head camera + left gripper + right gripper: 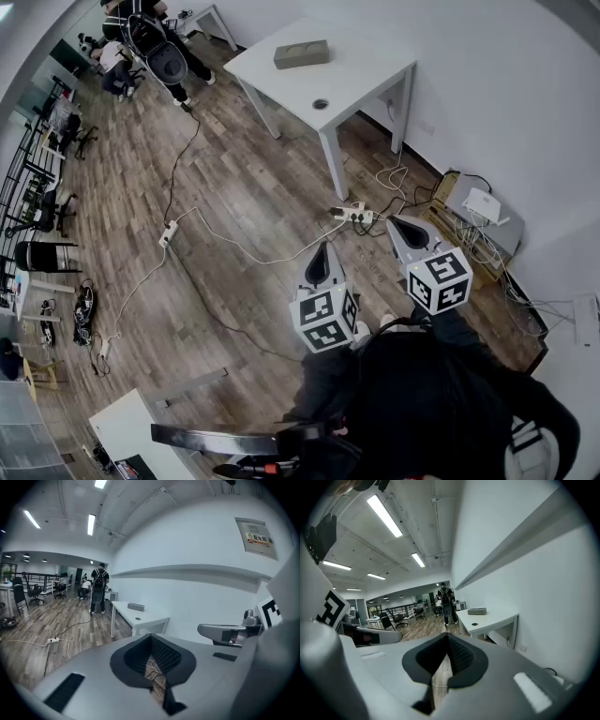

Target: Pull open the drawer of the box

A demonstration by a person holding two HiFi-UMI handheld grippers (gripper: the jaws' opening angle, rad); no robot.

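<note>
The box is a small grey block lying on a white table far ahead across the wooden floor; its drawer cannot be made out. It also shows small in the left gripper view and the right gripper view. Both grippers hang in the air close to the person's body, well short of the table. The left gripper and the right gripper each have their jaws together with nothing held. The left gripper and the right gripper point toward the table.
A power strip with cables lies on the floor between me and the table. Crates with a white device stand by the right wall. A person with a backpack stands at the far left. Office chairs line the left side.
</note>
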